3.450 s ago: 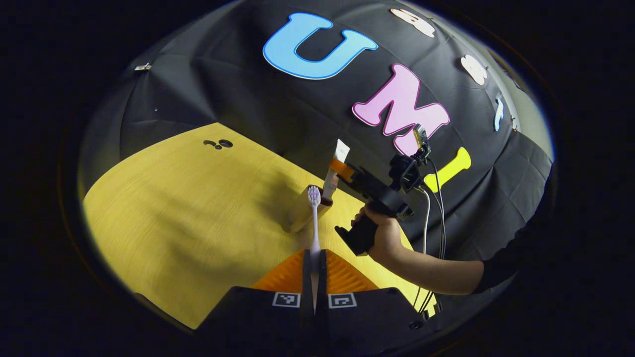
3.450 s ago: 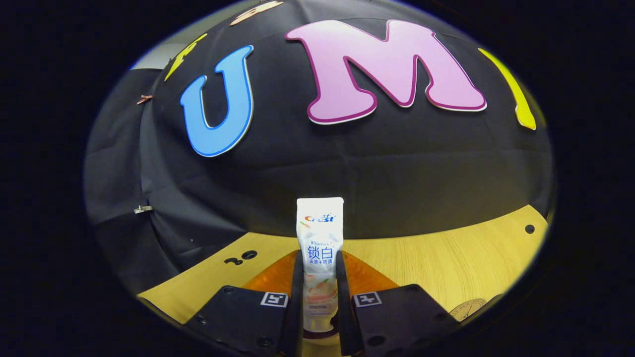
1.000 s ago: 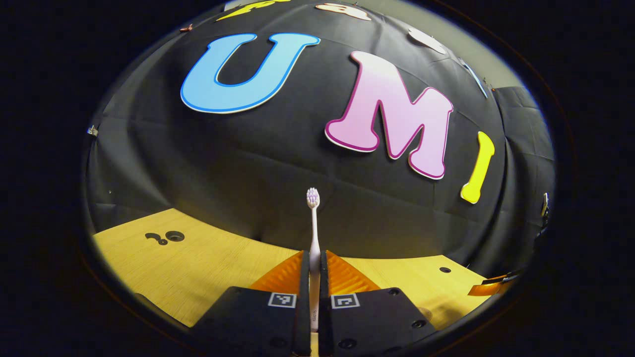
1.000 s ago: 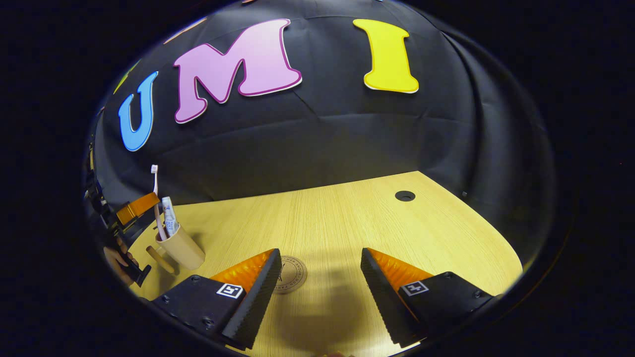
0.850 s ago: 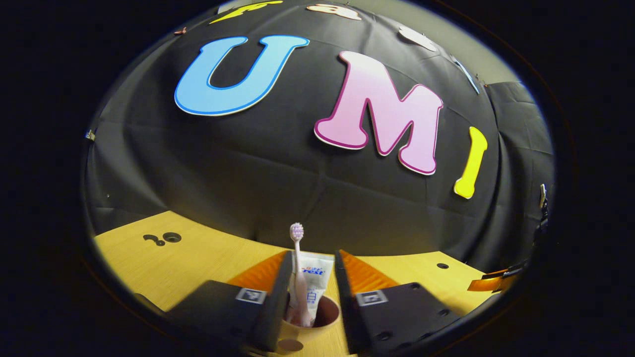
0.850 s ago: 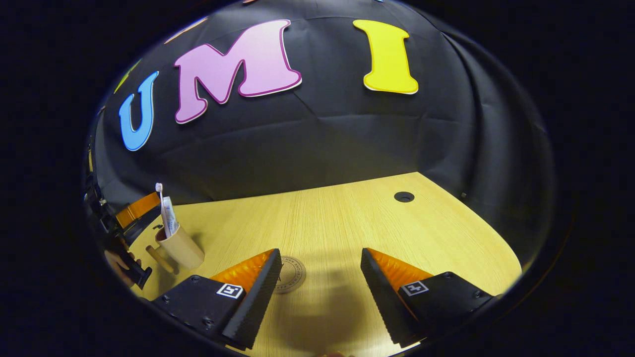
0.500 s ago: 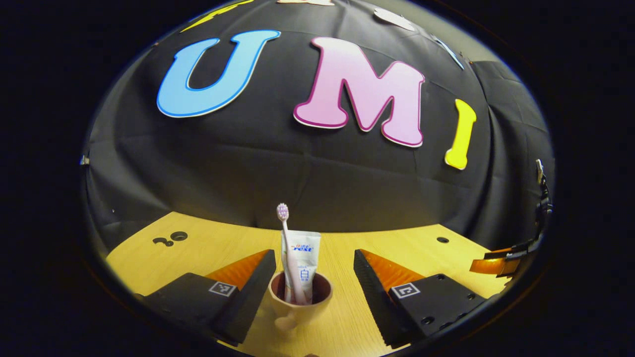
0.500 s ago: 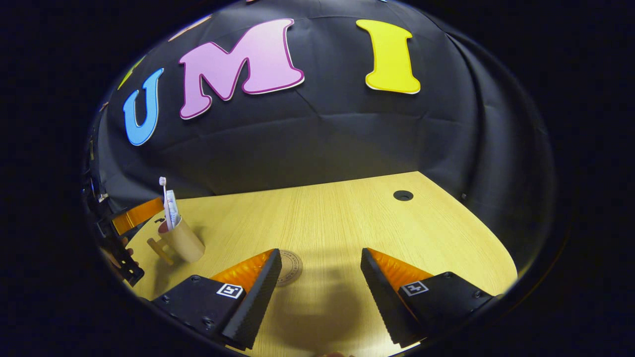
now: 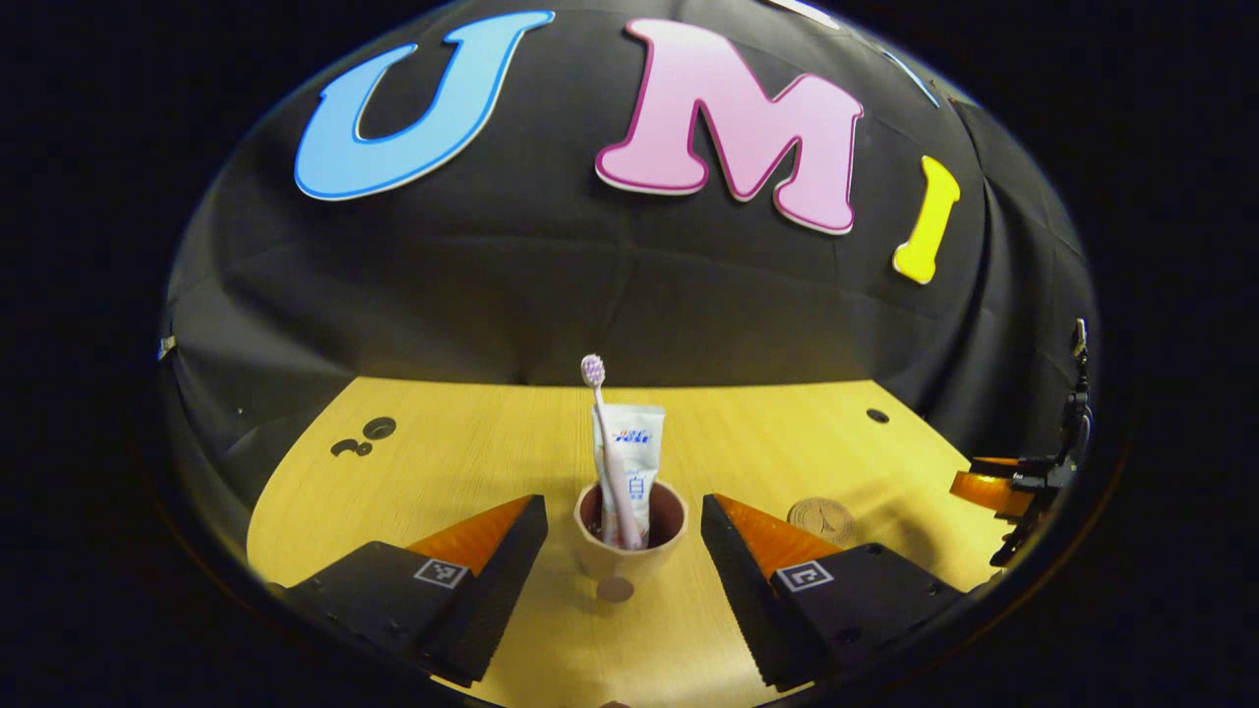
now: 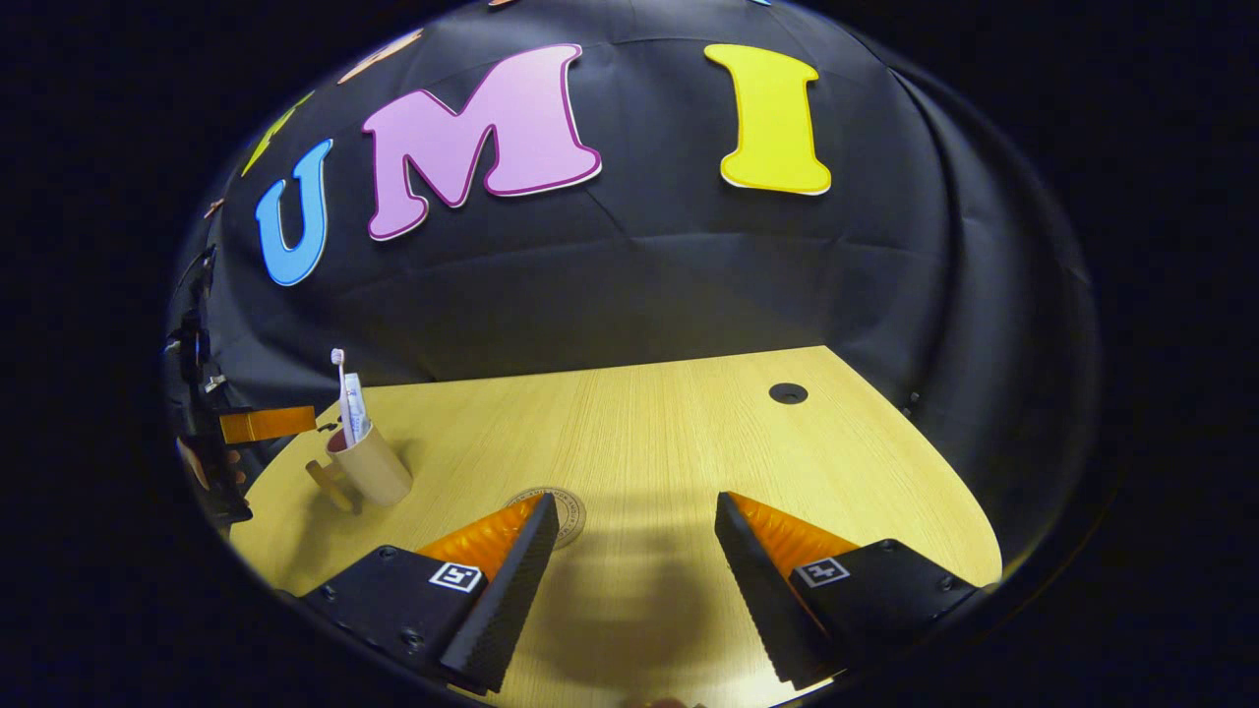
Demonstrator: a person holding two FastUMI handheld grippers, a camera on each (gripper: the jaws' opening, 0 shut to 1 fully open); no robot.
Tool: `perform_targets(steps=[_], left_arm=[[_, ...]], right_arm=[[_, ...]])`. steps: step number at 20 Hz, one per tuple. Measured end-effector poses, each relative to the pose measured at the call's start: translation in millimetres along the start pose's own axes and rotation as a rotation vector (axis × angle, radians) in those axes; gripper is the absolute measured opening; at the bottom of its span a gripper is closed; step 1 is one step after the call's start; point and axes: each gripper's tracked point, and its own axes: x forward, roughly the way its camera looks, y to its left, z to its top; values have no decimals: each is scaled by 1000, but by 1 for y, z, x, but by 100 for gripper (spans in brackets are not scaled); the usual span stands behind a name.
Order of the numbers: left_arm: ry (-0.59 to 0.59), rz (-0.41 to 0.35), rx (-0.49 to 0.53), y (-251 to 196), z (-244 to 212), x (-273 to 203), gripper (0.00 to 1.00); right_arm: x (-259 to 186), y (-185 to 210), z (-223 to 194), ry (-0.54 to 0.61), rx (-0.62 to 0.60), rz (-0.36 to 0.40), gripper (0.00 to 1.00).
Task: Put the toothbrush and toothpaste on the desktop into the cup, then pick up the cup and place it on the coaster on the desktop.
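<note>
**Cup loaded, both grippers released**

The left gripper (image 9: 624,511) stands spread wide, its fingers flanking the cup (image 9: 629,536) without touching. The toothbrush (image 9: 602,433) and toothpaste (image 9: 632,454) stand inside it. The coaster (image 9: 822,518) lies right. The right gripper (image 10: 636,511) gapes, holding nothing, above the desktop (image 10: 669,433).

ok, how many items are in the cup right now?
2. The toothbrush and the toothpaste both stand upright in the cup, toothbrush on the left in the left gripper view. The inside bottom is partly hidden.
</note>
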Motion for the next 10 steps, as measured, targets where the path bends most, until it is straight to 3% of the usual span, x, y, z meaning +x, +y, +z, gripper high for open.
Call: perform_targets(steps=[5,10], left_arm=[[227,-102,25,-21,-27,7,98],[407,-49,65,-12,-58,19,98]], right_arm=[[-20,-17,-7,28,72,-10,98],[-39,-62,-14,26,125,-100,98]])
